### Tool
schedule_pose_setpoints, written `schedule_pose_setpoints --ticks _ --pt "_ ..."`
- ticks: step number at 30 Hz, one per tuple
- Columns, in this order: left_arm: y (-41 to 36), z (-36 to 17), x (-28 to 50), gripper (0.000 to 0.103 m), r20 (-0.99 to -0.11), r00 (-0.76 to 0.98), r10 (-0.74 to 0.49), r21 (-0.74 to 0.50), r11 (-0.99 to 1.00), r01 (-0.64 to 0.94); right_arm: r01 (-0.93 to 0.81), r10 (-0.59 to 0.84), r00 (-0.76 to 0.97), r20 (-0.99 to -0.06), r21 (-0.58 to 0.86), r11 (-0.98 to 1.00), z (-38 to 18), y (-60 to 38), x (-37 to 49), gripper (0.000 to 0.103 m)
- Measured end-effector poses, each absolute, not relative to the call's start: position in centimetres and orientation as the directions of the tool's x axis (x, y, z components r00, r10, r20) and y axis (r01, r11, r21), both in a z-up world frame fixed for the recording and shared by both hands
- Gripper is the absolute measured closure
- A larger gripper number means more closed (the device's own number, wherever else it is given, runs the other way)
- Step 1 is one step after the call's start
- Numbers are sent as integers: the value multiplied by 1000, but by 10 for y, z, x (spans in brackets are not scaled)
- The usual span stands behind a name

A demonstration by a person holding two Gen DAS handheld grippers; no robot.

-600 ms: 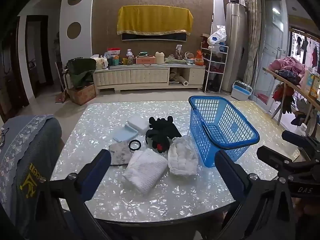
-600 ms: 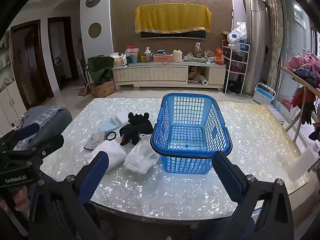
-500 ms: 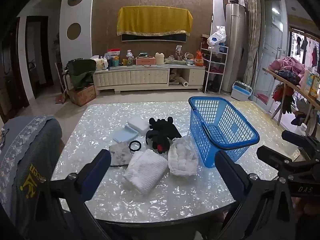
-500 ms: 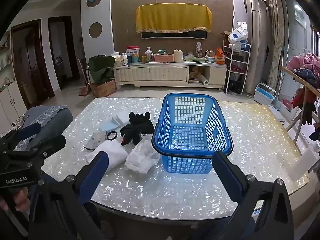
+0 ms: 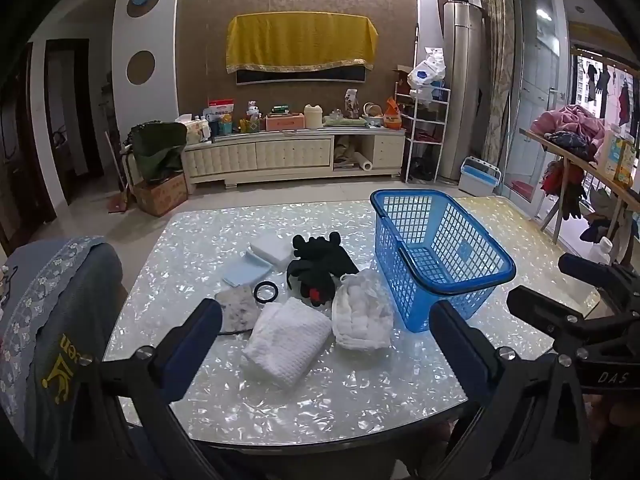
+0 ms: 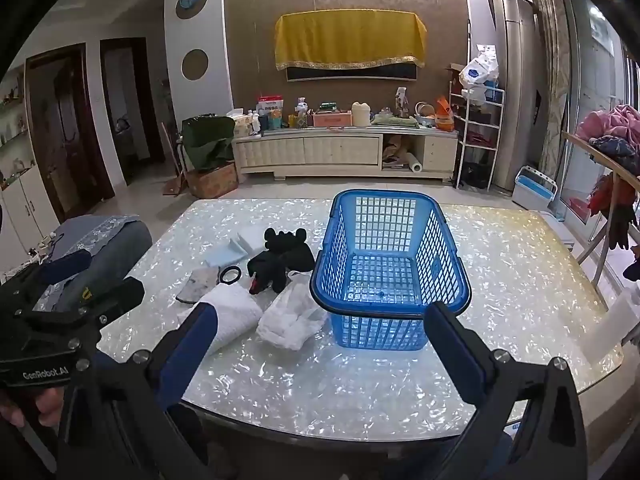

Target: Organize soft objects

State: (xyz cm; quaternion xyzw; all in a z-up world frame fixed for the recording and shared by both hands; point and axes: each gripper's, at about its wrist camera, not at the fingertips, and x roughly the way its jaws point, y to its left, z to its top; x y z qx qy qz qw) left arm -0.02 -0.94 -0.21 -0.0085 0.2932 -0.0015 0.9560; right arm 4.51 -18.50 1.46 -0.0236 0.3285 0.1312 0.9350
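Both tools, left tool [image 5: 326, 326] and right tool [image 6: 320, 326], gape released; the right tool's finger [image 6: 192, 340] hides part of the white towel [image 6: 236, 312].

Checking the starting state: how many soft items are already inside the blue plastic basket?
0. The blue plastic basket is empty; all the soft items, like the white folded towel, lie on the table beside it.

Both views look from the near edge of the table [image 5: 360, 392], tilted down along their own fingers toward the far wall with the yellow cloth [image 5: 300, 46]. The left view sits further left, centred on the pile with the white towel [image 5: 286, 340]; the right view faces the blue basket [image 6: 390, 268] head-on. They share the table, the pile, the basket and the room behind, and each catches the other gripper at its side edge.
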Motion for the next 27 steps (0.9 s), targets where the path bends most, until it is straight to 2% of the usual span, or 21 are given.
schedule_pose_setpoints --ticks 27 --pt "-12 -3 -2 0 -564 826 -25 -21 1000 17 -268 247 740 -625 61 961 15 -191 45 0"
